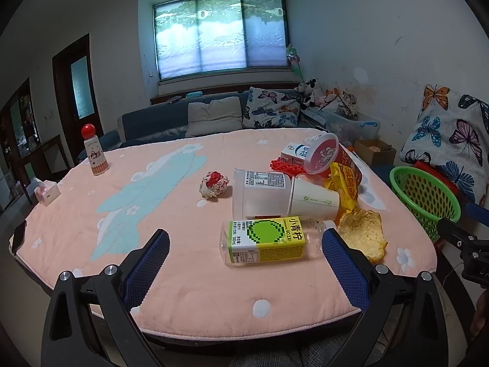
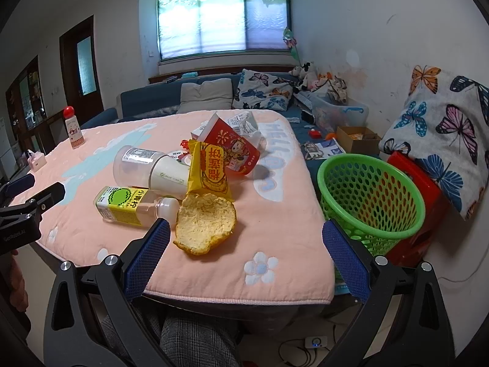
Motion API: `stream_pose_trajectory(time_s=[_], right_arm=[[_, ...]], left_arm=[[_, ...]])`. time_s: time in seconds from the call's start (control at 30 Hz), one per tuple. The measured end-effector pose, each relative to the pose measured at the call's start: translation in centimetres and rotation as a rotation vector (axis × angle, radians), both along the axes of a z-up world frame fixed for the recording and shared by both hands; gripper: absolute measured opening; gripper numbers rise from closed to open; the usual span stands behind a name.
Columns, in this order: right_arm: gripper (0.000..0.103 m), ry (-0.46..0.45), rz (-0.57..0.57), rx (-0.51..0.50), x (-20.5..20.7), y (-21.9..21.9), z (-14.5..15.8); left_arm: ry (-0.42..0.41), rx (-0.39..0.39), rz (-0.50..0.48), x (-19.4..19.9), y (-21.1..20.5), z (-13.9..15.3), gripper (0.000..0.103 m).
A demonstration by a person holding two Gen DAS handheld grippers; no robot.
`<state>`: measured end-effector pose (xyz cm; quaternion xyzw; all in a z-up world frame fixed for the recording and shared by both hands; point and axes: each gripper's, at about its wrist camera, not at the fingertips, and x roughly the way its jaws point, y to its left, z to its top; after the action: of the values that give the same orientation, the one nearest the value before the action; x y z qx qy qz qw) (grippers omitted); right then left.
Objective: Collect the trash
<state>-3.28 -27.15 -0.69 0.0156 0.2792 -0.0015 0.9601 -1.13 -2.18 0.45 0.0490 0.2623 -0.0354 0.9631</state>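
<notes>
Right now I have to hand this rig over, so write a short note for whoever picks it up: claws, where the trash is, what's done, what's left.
Left claw: open, empty, near the table's front edge before the lime drink bottle.
Right claw: open, empty, in front of the orange peel.
Trash, all on the pink tablecloth: bottle, peel, paper cup, clear jar, yellow snack bag, red cup, crumpled wrapper.
Green basket: beside the table on the right, nothing visible inside.
Done: nothing.
Left: move every piece into the basket.
</notes>
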Motion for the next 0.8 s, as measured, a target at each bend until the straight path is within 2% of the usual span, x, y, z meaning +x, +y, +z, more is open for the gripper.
stream_pose_trajectory(time_s=[0.8], right_arm=[[0.099, 0.003, -0.002, 0.001, 0.08, 0.06, -0.13]], left_arm=[[0.013, -0.011, 0.004, 0.28, 0.02, -0.66, 0.097]])
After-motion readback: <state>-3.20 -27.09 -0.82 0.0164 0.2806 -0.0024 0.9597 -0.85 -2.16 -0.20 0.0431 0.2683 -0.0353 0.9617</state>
